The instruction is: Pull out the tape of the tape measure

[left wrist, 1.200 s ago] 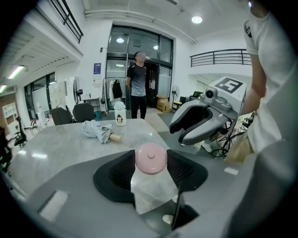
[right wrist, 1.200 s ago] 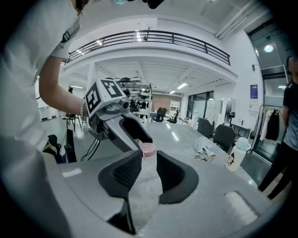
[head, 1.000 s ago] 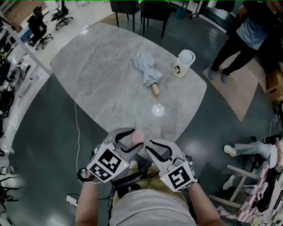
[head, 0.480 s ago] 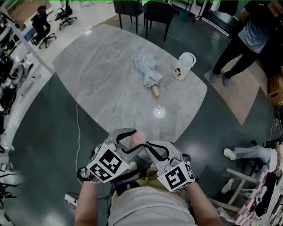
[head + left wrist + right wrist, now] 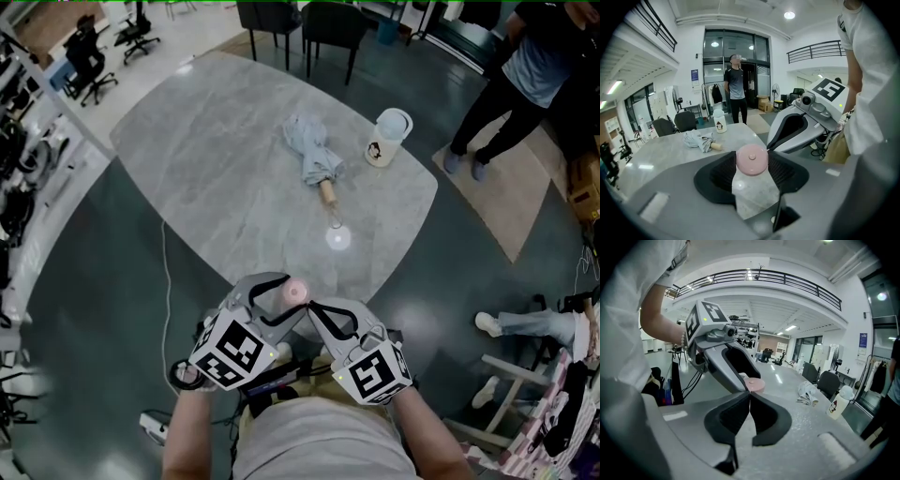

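Left gripper view first: the pink round tape measure [image 5: 751,159] sits clamped between the ribbed pads of the left gripper [image 5: 751,169], its flat face with the centre button turned up toward the camera. It is held in the air in front of the person's body, just at the near rim of the grey table [image 5: 216,159], well apart from the folded umbrella [image 5: 314,155] lying farther out.

And here is the right gripper [image 5: 770,146], coming in from the right with its nose right at the case's right rim. In the right gripper view its jaws have just been closing and now stand together, tips meeting directly below the pink disc [image 5: 752,384]. No strip or tab shows between them, so I can't say whether the tape's end is caught.

From the head view the two grippers form a narrow V, noses converging on the case. So the tape's exit seems to lie on the right gripper's side. The pull would likely run rightward, away from the case. If the end tab isn't pinched, that pull draws nothing out.
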Motion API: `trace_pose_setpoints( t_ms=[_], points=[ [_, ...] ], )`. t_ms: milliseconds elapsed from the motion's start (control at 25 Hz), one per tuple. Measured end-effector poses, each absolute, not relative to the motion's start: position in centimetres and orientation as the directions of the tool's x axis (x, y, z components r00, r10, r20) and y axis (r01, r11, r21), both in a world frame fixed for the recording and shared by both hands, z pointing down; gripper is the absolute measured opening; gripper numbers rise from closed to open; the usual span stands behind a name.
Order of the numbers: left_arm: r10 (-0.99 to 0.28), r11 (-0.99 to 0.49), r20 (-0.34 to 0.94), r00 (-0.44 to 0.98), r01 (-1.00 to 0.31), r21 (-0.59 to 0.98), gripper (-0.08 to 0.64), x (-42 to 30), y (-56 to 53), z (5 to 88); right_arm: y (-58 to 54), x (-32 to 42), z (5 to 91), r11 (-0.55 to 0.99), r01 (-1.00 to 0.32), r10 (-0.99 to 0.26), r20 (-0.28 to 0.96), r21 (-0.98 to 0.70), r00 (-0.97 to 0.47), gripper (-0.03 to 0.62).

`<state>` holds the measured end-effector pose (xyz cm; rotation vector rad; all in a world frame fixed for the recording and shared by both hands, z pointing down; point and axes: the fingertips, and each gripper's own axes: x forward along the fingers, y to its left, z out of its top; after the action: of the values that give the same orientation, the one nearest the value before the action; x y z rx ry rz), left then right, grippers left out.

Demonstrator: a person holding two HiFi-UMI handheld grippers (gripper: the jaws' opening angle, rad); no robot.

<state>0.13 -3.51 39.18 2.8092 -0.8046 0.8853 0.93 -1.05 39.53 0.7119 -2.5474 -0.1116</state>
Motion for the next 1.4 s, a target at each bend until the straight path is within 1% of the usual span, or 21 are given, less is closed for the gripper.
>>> trace_pose_setpoints(
  t_ms=[400, 640, 1080, 1400],
  points=[
    [-0.521, -0.802, 0.569, 0.636, -0.593, -0.071, 0.232, -1.8, -4.3, 40.1, -1.9, 2.7, 40.1, 0.821, -0.556, -0.548, 0.456, 0.131, -0.702, 0.005],
    [-0.565, -0.746, 0.582, 0.584, -0.664, -0.059, 0.232, -4.7, -5.0, 41.1, -3.0, 5.7, 40.7, 0.766, -0.634, -0.599, 0.478, 0.106, -0.643, 0.005],
    [-0.659, -0.604, 0.598, 0.457, -0.795, -0.058, 0.232, -11.1, -6.1, 42.3, -5.3, 12.5, 41.7, 0.608, -0.782, -0.718, 0.513, 0.134, -0.47, 0.006],
    [-0.708, -0.495, 0.615, 0.347, -0.865, -0.083, 0.232, -16.1, -6.4, 43.4, -7.0, 18.1, 42.1, 0.484, -0.857, -0.783, 0.526, 0.177, -0.333, 0.005]
  ],
)
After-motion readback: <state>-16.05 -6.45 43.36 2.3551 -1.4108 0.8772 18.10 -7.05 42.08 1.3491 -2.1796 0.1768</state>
